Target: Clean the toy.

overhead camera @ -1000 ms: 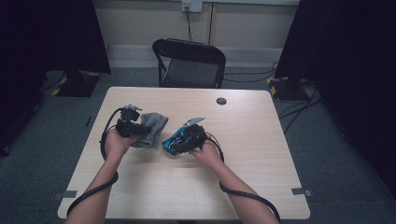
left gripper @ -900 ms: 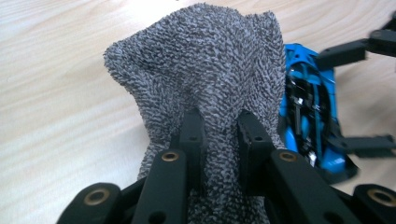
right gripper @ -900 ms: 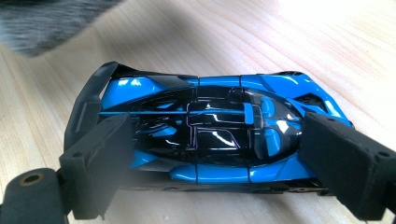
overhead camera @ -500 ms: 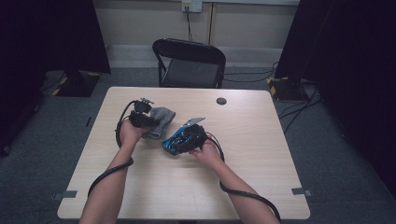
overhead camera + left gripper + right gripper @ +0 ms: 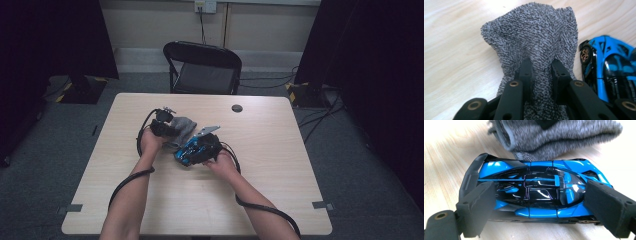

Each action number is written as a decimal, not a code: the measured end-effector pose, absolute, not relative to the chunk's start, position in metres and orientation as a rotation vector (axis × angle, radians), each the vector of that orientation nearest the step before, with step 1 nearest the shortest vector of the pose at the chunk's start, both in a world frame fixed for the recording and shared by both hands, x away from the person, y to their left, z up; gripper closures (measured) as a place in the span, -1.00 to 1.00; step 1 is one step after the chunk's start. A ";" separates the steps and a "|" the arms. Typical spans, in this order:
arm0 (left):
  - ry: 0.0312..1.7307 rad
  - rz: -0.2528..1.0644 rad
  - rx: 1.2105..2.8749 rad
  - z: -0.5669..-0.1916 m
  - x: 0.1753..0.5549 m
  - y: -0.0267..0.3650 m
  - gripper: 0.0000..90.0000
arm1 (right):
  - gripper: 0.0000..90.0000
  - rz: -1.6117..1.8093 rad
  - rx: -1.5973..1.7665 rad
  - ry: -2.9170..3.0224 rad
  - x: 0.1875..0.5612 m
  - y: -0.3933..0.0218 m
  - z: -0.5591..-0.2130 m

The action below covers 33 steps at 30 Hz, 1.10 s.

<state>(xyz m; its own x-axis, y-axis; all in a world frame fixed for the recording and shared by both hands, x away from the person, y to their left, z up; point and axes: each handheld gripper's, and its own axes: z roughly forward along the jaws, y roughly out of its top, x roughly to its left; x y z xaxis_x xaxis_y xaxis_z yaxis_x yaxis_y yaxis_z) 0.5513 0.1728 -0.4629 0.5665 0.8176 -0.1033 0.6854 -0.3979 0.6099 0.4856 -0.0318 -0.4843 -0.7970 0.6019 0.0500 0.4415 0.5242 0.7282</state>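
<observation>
My left gripper [image 5: 541,75] has its jaws pinching the grey cloth [image 5: 534,37] on the worktop [image 5: 280,145]; right gripper [image 5: 539,202] jaws clamp the blue car [image 5: 534,187], just beside the cloth.

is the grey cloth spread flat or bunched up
Bunched up: the grey cloth rises in folds, pinched between the left gripper jaws, beside the blue toy car.

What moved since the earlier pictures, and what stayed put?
The left gripper, shut on the grey cloth, slid with it across the table toward the blue toy car. The right gripper kept its place, jaws at the car's two ends.
</observation>
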 end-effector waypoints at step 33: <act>1.026 0.170 2.337 -0.469 0.532 0.162 0.71 | -0.77 1.108 0.890 2.566 0.487 -0.030 -0.483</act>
